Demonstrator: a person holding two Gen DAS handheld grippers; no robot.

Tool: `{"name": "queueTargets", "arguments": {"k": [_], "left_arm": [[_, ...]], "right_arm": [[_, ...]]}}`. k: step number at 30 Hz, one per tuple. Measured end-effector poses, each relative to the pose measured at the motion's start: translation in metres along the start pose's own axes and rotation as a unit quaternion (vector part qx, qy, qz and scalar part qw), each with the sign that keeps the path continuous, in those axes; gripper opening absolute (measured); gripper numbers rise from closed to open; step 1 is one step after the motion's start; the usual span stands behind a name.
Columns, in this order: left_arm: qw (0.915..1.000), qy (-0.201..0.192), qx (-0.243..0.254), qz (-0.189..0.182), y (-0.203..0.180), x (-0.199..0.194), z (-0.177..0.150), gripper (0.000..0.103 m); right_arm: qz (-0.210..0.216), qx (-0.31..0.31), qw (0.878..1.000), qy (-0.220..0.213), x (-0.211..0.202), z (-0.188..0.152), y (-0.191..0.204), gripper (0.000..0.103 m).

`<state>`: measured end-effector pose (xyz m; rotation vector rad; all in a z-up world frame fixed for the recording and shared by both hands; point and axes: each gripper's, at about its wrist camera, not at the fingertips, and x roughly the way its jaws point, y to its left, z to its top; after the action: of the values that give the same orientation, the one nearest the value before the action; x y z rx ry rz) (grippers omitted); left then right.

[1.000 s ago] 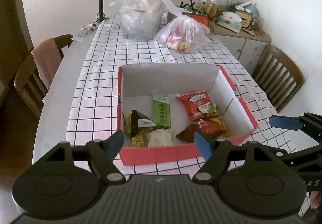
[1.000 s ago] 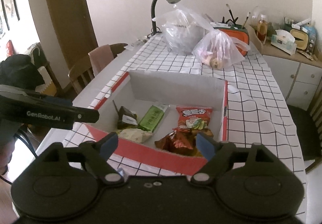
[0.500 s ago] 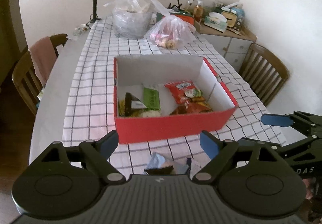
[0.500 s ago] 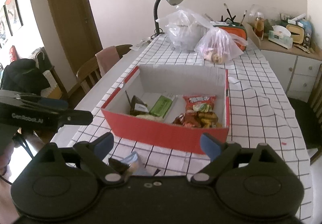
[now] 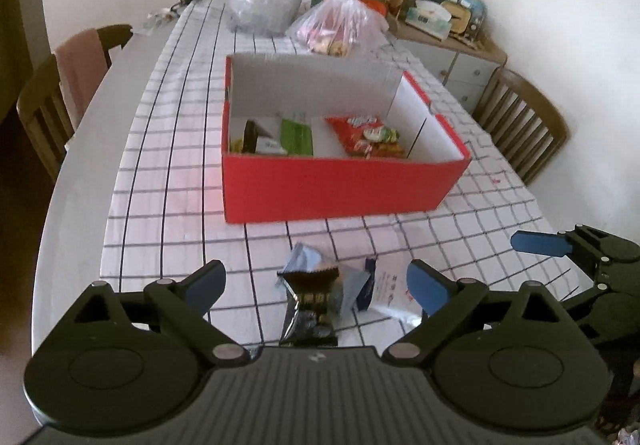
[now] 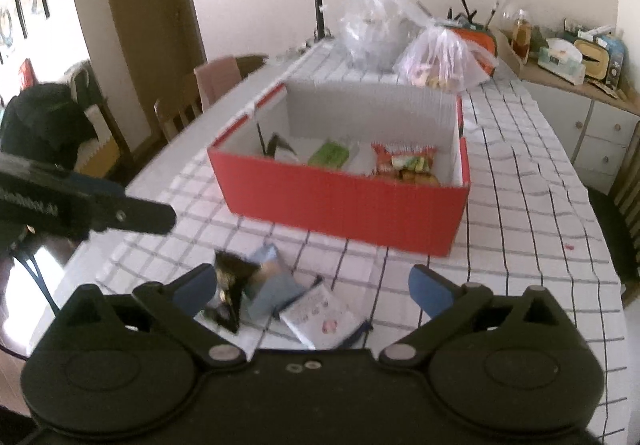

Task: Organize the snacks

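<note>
Task partly done. The red box (image 5: 340, 185) stands on the counter (image 5: 168, 165) well ahead of both tongs and already holds several snacks: a dark packet and a green packet (image 5: 296, 135) toward the left wall, a red packet (image 5: 366, 135) toward the right. Three snacks remain outside it, lying on the counter between the box and the tongs: a dark wrapper (image 5: 310, 309), a pale blue packet (image 5: 312, 259) partly under it, and a white packet (image 6: 320, 311) beside them.

The left tongs (image 5: 316, 283) are spread wide, their jaws having just been opening; the dark wrapper lies in the gap between the fingertips, apparently untouched by either pad. Its long axis runs away from the tongs toward the box, with the crimped end farthest off. The right tongs (image 6: 312, 283) are likewise spread after opening, empty, with the white packet lying slantwise in their gap and the dark wrapper close by their left fingertip.

Judged remaining: lifting these three packets into the box, the dark wrapper probably first
</note>
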<state>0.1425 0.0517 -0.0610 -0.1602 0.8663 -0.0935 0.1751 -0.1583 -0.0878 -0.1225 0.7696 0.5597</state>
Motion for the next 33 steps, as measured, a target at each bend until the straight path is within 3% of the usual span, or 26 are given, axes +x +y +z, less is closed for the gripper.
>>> {"name": "queueTargets", "arguments": {"k": [15,33], "left_arm": [[0.9977,0.061,0.021,0.018,0.0,0.053,-0.024,0.098],[0.994,0.096,0.018,0.051,0.01,0.103,-0.022,0.098]], "right_arm": [[-0.005,-0.02,0.997,0.074,0.044,-0.033,-0.004,0.103],[-0.009,-0.086,0.988,0.126,0.096,-0.034,-0.013,0.097]]}}
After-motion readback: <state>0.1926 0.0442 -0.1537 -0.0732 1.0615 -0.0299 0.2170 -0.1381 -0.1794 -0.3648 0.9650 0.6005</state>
